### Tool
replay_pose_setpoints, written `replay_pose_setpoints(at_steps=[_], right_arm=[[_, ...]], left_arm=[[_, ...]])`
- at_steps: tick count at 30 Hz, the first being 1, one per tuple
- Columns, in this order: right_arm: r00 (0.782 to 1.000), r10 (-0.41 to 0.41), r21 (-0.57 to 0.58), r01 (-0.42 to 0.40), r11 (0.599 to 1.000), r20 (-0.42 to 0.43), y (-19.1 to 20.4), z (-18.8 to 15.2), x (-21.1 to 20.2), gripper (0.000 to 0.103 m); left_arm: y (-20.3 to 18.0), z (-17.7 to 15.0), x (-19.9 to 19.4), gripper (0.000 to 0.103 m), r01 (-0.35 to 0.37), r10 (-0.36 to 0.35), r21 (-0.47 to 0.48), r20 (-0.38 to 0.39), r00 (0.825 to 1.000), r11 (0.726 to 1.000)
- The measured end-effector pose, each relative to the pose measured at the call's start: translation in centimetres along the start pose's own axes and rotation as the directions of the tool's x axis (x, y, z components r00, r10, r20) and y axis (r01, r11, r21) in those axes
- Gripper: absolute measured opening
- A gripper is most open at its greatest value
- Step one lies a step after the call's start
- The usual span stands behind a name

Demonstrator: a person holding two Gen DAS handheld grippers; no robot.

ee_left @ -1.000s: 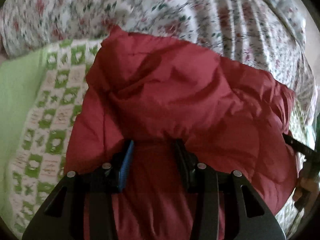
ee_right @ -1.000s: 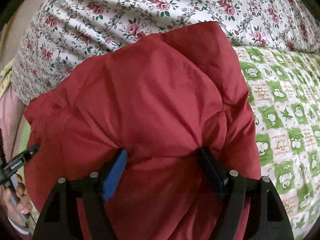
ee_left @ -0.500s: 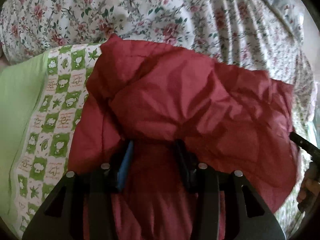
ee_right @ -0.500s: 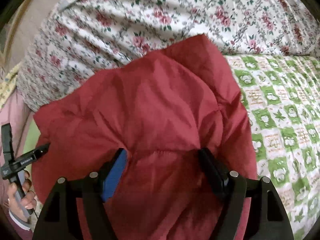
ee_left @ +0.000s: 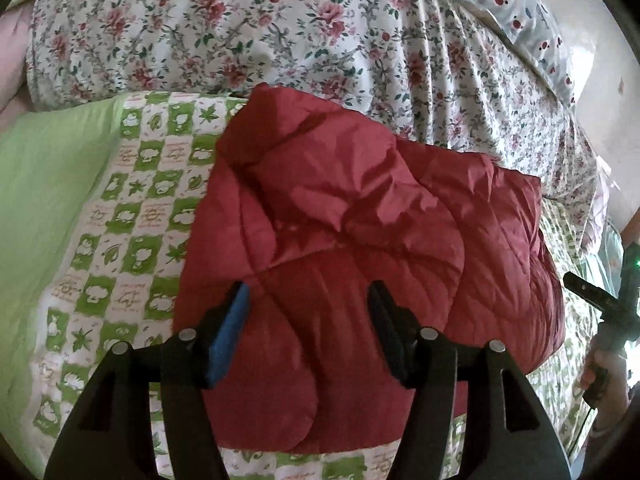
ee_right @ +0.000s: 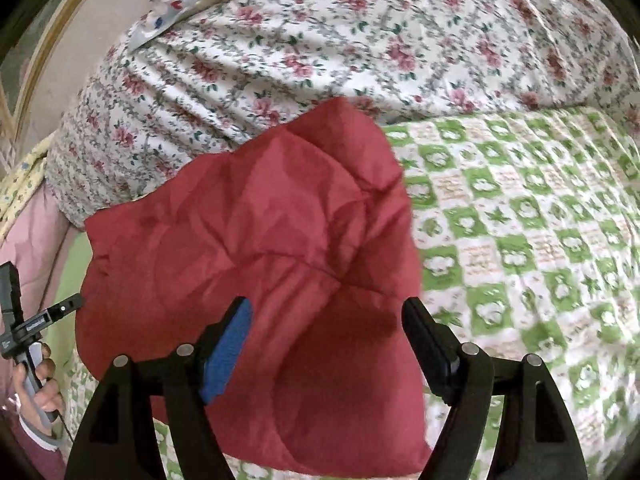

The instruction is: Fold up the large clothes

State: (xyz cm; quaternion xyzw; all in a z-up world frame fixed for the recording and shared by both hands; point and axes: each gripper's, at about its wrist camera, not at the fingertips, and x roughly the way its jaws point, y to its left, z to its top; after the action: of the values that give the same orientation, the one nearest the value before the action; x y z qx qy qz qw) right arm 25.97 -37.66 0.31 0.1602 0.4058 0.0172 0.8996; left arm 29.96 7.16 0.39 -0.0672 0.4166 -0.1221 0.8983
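A red quilted puffer jacket [ee_left: 360,240] lies folded into a bundle on the bed, in both views [ee_right: 248,248]. My left gripper [ee_left: 308,304] is open above its near edge, with the jaws apart and nothing between them. My right gripper [ee_right: 326,320] is also open above the jacket's near right part, holding nothing. The other hand-held gripper shows at the right edge of the left wrist view [ee_left: 600,308] and at the left edge of the right wrist view [ee_right: 28,328].
The jacket rests on a green-and-white checked bedsheet [ee_right: 520,220] [ee_left: 132,220]. A bulky floral quilt [ee_left: 240,28] [ee_right: 360,40] lies piled behind it. A plain green cover [ee_left: 40,208] lies to the left. A wooden bed frame [ee_right: 44,60] runs along the wall.
Both grippers have let go of the jacket and pulled back and up. The jacket has dropped flat onto the sheet, and its near edge now shows.
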Motion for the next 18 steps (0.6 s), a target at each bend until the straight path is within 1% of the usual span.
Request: replay_pose_setpoints(at_steps=[2,3,4,7,14,16,18], right_arm=[[1.0,-0.003,0.022,0.003,1.0,-0.004,-0.9,-0.2,-0.1,0.079],[1.0,-0.004,0.032,0.004,0.999,-0.007,-1.2,-0.2,0.0,0.079],[1.0,-0.005,0.039,0.006,0.999,-0.007,-1.5,-0.4,-0.1,0.079],[1.0,-0.01,0.055,0.01,0.998,-0.012,-2.2,-0.7,0.1,0.08],[0.999,0.022,0.104,-0.018,0.994,-0.034,-3.3,-1.1,1.0,0.08],[0.999,0.037,0.126,-0.032,0.992,-0.037,-3.7,-1.1,1.5,0.08],[0.996,0.069,0.159,-0.061,0.985,-0.05,-4.2,-1.2,2.1,0.08]], left_arm=[[0.5,-0.2,-0.5,0.064,0.0,0.0,-0.012,0.006,1.0,1.0],[0.9,-0.2,-0.6,0.069,0.0,0.0,-0.022,0.008,1.0,1.0],[1.4,-0.3,-0.7,0.072,0.0,0.001,-0.035,0.011,1.0,0.999],[2.9,-0.4,-1.0,0.073,0.016,-0.014,-0.082,0.03,0.999,0.996],[5.7,-0.8,0.2,0.073,0.025,-0.024,-0.167,0.007,1.0,0.986],[6.7,-1.0,0.9,0.073,0.043,-0.044,-0.204,0.001,0.999,0.978],[7.5,-1.1,1.8,0.073,0.081,-0.088,-0.238,-0.015,0.996,0.968]])
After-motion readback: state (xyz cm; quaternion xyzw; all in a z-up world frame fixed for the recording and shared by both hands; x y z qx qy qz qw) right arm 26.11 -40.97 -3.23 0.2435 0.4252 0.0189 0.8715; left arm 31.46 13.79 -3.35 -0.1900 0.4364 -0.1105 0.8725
